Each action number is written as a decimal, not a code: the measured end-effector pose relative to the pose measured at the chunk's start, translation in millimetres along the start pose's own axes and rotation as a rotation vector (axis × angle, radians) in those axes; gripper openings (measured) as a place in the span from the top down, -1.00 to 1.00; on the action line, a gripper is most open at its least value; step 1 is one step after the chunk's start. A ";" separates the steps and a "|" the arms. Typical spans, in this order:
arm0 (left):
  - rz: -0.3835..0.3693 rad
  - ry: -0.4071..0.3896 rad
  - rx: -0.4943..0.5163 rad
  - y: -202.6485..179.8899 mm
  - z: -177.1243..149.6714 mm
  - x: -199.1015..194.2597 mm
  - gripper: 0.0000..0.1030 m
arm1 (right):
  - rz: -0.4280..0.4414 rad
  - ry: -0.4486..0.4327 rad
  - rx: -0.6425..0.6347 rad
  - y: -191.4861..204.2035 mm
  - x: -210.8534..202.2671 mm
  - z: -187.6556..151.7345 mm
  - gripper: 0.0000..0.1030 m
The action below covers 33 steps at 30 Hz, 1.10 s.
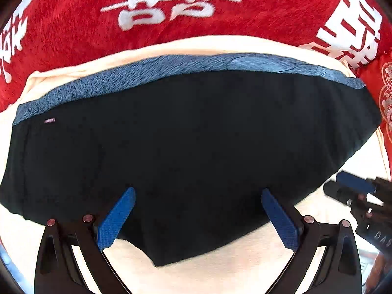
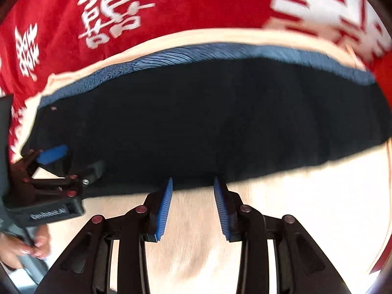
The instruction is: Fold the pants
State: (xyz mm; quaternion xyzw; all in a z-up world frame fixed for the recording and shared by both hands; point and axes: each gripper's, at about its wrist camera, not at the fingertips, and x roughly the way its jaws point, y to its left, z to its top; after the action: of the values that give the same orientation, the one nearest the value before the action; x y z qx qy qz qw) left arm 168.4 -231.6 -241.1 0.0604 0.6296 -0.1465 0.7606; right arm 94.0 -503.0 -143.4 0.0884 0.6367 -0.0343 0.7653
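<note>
Lying flat on a cream sheet (image 1: 220,267), the black pants (image 1: 186,147) are showing as a broad, already doubled panel with a blue patterned waistband (image 1: 196,65) along the far edge, and red bedding with white characters (image 1: 80,29) is sitting beyond. Seen from the left wrist, the left gripper (image 1: 198,218) is hovering over the near edge of the pants with its blue pads spread wide and nothing between them; the fabric is lying under and ahead of the pads, though whether the tips are touching it cannot be told. The right gripper (image 1: 355,183) is showing at the right edge, just off the corner of the pants.

From the right wrist, the right gripper (image 2: 193,205) is pointing down at the near hem of the pants (image 2: 208,117), its pads partly apart with only the cream sheet (image 2: 294,220) between them; the hem is lying just past the tips. The left gripper (image 2: 52,156) is standing over the left end of the pants, with a hand (image 2: 22,245) below it.

Judging from this, a fold is being set up and not yet gripped. The next move is calling for both grippers to go down onto the near edge, pinch every layer, and carry it over evenly.
</note>
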 end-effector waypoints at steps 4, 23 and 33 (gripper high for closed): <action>0.015 -0.040 -0.008 -16.4 13.1 -5.9 -1.00 | 0.005 0.004 0.088 -24.7 -9.8 -18.8 0.17; 0.067 -0.030 -0.074 -13.4 24.4 43.7 -1.00 | -0.002 -0.061 0.018 -59.8 10.2 69.7 0.17; 0.087 -0.007 -0.095 -15.9 29.0 41.5 -1.00 | -0.092 -0.087 0.094 -113.1 -26.6 41.3 0.04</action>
State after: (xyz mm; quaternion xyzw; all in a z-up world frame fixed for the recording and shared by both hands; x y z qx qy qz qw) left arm 197.7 -260.8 -274.3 0.0511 0.6300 -0.0835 0.7704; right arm 110.3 -623.0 -120.5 0.0932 0.6040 -0.1030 0.7848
